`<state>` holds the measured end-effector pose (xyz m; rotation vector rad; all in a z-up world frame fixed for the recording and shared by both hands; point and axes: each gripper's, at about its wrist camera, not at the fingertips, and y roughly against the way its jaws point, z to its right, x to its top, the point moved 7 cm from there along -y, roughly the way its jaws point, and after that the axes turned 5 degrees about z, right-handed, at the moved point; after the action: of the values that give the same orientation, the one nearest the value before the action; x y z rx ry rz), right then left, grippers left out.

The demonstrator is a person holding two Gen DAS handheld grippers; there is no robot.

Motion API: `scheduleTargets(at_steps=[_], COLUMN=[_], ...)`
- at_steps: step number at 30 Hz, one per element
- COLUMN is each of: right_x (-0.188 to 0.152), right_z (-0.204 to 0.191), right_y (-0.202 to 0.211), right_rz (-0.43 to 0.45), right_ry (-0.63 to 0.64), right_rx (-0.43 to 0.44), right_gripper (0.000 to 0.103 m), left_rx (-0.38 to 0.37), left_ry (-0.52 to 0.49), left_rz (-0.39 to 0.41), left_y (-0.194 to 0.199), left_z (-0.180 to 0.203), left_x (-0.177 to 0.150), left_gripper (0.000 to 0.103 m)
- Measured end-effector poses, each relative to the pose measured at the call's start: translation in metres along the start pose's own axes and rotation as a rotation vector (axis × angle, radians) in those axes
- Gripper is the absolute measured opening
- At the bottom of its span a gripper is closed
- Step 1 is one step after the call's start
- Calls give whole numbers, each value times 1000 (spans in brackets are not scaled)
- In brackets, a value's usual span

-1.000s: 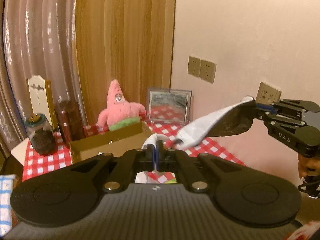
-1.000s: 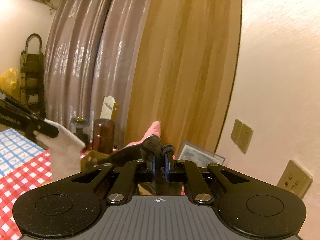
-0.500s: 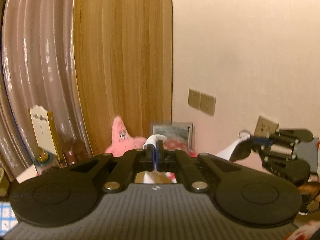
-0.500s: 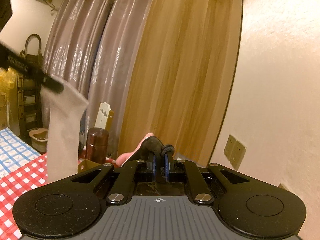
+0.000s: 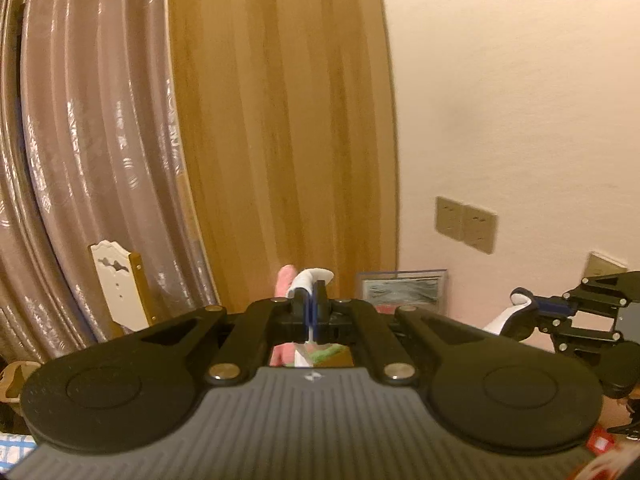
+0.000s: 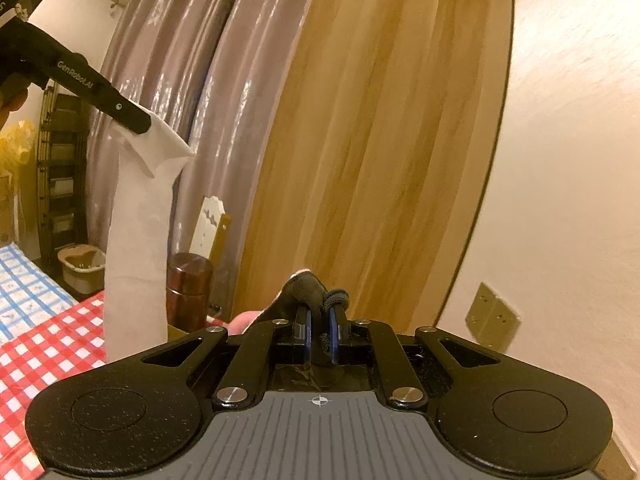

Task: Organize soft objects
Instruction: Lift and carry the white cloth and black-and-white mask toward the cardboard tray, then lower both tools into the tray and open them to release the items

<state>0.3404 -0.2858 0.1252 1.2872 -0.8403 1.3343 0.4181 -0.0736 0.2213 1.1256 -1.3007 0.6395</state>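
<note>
Above checkered table (image 6: 36, 344), left tool (image 6: 146, 124) pinches white cloth (image 6: 136, 240); right tool (image 6: 320, 320) grips its dark end.

Both cameras sat close behind their own gripper fingers, looking forward and slightly downward toward a wooden panel (image 5: 280, 140). The left wrist view faced the panel squarely, with curtains (image 5: 92, 168) left of it and a pale wall (image 5: 512, 100) right of it. The right wrist view looked from further right, seeing the panel (image 6: 360, 140) at a slant. Both views shared the panel, curtains, wall sockets (image 5: 466, 224) right of the panel, and a white carved board (image 5: 116, 288) left of it.
</note>
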Motion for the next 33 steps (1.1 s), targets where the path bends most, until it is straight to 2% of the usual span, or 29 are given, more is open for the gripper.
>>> scheduleTargets(at_steps=[7,14,19,27,31,33], right_x=[-16,-43,-71,-105,-120,-132], right_z=[2,-7,-21,-37,-47,-54], right_y=[-68,-133,-173,-214,-230,-237], right_rz=[-43,-91,-152,-240,-294,-337], right_ry=[-8,-7,-30,-80,-86,-83], right_rx=[5,14,42,81,121,157], right_gripper=[9,9,9,9,9,9], left_rx=[27,26,29,10,5,-4], left_ry=[19,27,4,29,31,38], left_rz=[-27,-74,-160,-332,-389,-415], left_y=[-59,-113,-148,-186,-192,-192], left_z=[-37,-58,-62,-66,-65,-64], left_x=[-23,-73,-129,-222,-255,-266], left_gripper=[1,1,1,2,7,15])
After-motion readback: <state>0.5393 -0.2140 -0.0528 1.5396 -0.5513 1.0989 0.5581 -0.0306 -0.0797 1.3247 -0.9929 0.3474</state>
